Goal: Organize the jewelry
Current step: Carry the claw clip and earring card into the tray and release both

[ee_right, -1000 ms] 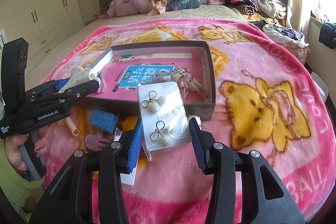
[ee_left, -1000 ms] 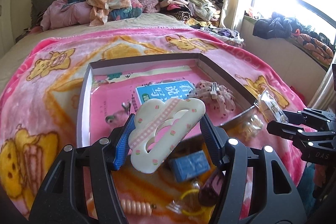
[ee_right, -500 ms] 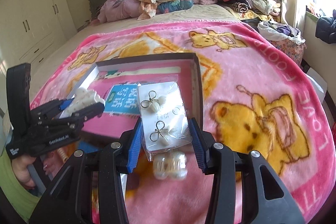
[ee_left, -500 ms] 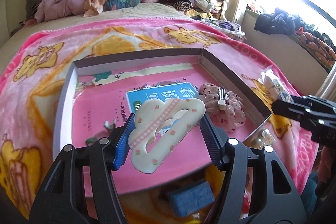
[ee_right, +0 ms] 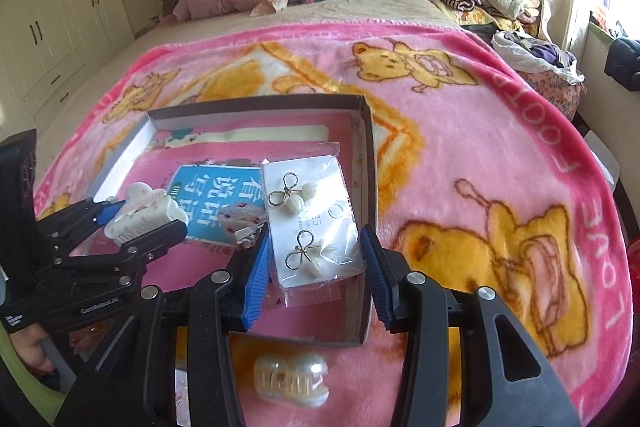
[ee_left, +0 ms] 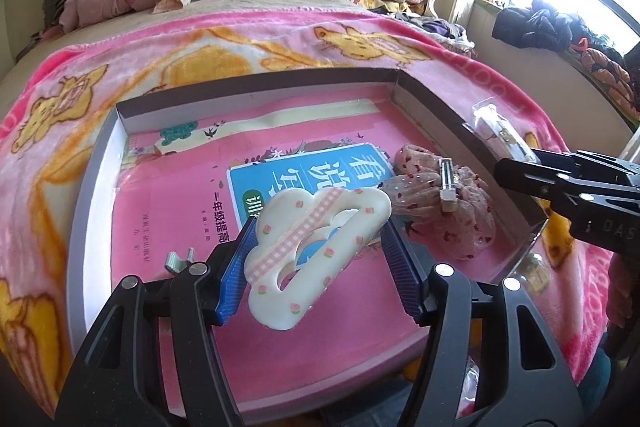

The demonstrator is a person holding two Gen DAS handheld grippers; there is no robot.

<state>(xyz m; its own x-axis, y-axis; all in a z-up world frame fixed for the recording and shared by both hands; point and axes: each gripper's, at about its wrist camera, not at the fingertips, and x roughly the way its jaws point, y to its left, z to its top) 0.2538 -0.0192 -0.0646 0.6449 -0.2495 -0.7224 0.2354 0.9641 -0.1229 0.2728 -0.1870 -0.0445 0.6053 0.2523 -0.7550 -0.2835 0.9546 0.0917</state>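
While the left gripper (ee_left: 318, 259) clamps a cream cloud-shaped hair claw (ee_left: 316, 251) over the shallow box (ee_left: 256, 89) on the pink bear blanket (ee_right: 480, 147), the right gripper (ee_right: 314, 267) pinches a bagged card of bow earrings (ee_right: 310, 223) above the box's right wall. Only the left wrist view shows a spotted pink scrunchie (ee_left: 460, 215) lying whole in the box's right corner. Only the right wrist view shows a pearly claw clip (ee_right: 292, 379) on the blanket, just outside the near wall.
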